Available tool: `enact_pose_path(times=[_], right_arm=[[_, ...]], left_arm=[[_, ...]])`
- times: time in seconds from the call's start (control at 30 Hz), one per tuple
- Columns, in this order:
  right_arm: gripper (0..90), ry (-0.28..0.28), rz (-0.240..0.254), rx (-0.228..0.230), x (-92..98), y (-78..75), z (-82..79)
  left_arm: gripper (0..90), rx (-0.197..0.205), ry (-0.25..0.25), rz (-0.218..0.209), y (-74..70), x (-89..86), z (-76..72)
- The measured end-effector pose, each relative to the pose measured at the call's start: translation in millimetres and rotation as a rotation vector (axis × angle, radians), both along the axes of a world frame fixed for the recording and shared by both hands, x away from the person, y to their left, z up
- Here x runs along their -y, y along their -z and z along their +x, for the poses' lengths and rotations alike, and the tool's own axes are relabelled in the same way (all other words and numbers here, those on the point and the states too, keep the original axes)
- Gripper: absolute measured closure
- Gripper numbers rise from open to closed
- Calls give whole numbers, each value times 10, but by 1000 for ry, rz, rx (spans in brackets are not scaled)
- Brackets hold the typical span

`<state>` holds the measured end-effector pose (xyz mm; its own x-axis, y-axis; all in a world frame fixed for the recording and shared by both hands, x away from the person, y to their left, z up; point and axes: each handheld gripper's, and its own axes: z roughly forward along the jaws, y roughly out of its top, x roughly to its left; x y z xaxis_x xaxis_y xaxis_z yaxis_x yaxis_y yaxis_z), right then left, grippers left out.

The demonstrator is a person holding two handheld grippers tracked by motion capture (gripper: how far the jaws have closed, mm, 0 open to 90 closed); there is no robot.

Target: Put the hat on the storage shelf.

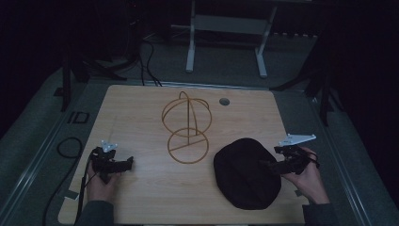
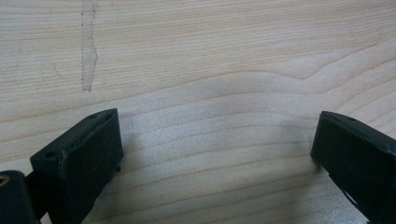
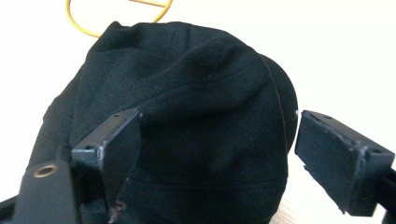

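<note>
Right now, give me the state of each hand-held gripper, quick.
Left hand-held gripper: open, nothing between its jaws, over bare table.
Right hand-held gripper: open, jaws either side of the black hat, not gripping it.

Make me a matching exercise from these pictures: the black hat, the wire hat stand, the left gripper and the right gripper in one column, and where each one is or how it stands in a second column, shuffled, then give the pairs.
Things:
1. black hat
2. wire hat stand
3. left gripper
4. right gripper

Places or states:
A. upright at the middle of the table, nothing on it
B. open over bare wood
C. lying flat on the table, near the right edge
D. open, jaws either side of dark cloth

Pairs: 1-C, 2-A, 3-B, 4-D
</note>
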<state>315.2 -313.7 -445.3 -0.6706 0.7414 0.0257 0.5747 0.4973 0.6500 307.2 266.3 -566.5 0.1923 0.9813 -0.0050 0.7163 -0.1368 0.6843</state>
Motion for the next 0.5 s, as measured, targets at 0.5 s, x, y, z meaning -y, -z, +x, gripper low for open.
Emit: enact_pose_path(times=[0.5], right_arm=[[101,-27,1,-29,-246,-43,143]], left_arm=[[18,0,1,0,0,5,1]])
